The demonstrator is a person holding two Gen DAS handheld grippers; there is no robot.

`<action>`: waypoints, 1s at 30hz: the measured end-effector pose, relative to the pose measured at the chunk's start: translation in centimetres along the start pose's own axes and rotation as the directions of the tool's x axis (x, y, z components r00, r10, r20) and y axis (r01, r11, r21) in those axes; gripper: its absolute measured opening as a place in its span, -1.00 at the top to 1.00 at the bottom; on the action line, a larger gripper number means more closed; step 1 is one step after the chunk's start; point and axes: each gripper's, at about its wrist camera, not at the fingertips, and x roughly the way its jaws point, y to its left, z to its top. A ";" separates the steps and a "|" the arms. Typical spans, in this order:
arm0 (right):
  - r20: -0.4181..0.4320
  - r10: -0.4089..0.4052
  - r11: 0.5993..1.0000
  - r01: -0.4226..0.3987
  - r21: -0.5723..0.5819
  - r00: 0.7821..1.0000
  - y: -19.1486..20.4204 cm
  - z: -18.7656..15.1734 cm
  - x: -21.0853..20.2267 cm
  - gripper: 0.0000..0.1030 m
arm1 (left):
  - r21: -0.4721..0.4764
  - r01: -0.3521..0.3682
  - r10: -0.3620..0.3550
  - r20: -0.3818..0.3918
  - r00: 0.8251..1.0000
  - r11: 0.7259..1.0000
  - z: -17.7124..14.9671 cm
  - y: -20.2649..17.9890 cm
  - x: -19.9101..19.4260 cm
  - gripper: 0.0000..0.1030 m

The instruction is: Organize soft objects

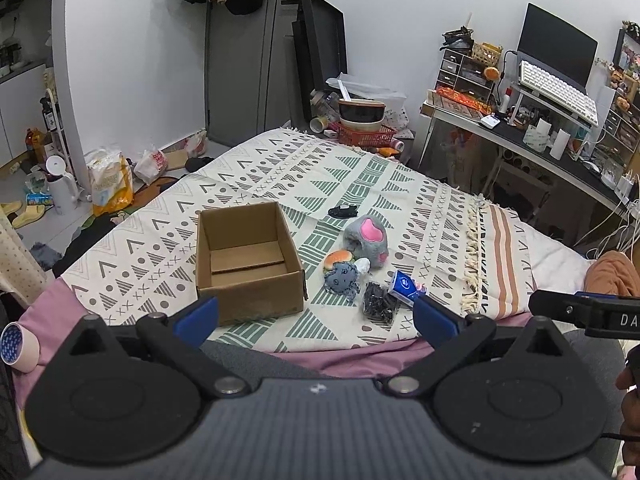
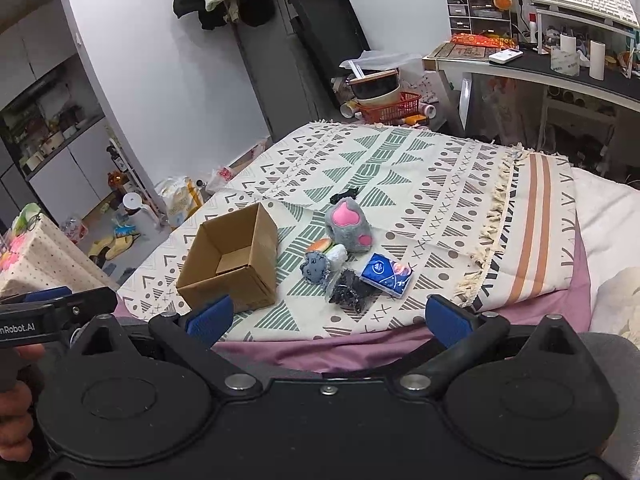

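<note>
Left hand-held gripper (image 1: 316,316) and right hand-held gripper (image 2: 326,318) both hang above the near edge of the bed, blue pads spread wide, nothing between them. The right unit shows at the edge of the left wrist view with the letters "DA" — the rest is cut off. The left unit in the right wrist view reads "nRobot.AI", its start cut off.

An open cardboard box (image 1: 248,258) sits on the patterned blanket (image 1: 360,176), empty inside. Just right of it lies the soft cluster: grey plush paw with pink pads (image 1: 367,240), burger plush (image 1: 338,258), blue octopus plush (image 1: 341,278), and a small white item (image 1: 363,265) too hidden to identify. Nearer the camera lie a clear bag of dark pieces (image 1: 378,304) and a blue tissue pack (image 1: 406,286) — print unreadable. A small black item (image 1: 343,211) lies behind the paw, unidentifiable.
</note>
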 end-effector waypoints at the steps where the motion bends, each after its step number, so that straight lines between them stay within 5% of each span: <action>1: 0.001 -0.002 1.000 0.002 -0.002 1.000 0.0 0.0 0.0 -1.00 | -0.001 0.000 0.000 0.000 1.000 1.000 0.0 0.0 0.0 -0.99; 30: -0.012 -0.029 0.999 0.029 -0.016 0.999 0.2 -0.3 0.4 -1.00 | -0.021 -0.021 0.020 -0.014 1.000 1.000 -0.9 1.1 0.5 -0.99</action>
